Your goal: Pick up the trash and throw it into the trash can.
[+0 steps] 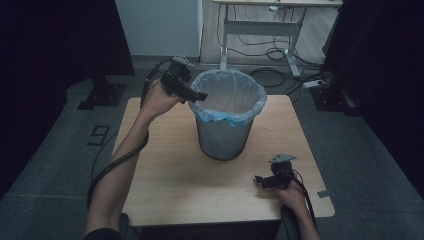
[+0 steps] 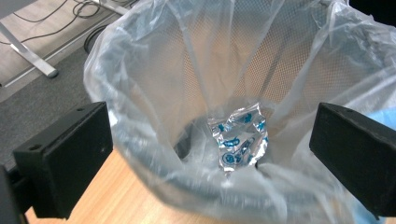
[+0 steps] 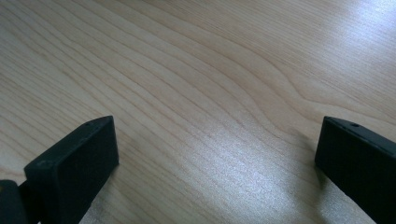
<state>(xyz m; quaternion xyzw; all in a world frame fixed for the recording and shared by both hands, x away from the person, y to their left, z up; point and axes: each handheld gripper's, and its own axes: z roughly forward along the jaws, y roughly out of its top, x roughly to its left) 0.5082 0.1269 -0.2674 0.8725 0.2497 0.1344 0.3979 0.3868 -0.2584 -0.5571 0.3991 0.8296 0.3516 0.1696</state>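
My left claw [image 1: 192,92] is wide open and holds nothing. I keep it raised at the rim of the bin [image 1: 227,120], tilted to look down into it, because from this height anything let go falls straight inside and not on the wood. Between its jaws I see the clear plastic liner [image 2: 154,70] and, deep at the bottom, a crumpled silver wrapper [image 2: 240,140] with blue print, lying free and apart from my claw. I judge that this wrapper is the thing of the work and that it is already where it belongs.

My right claw [image 1: 262,181] is also wide open and empty. It hangs low over the bare tabletop [image 3: 210,84], near my edge and well apart from the bin, so it does not disturb the left hand. The bin stands upright in the middle of the tabletop, where both hands can reach it. The liner is folded over the rim, so it does not slide down.
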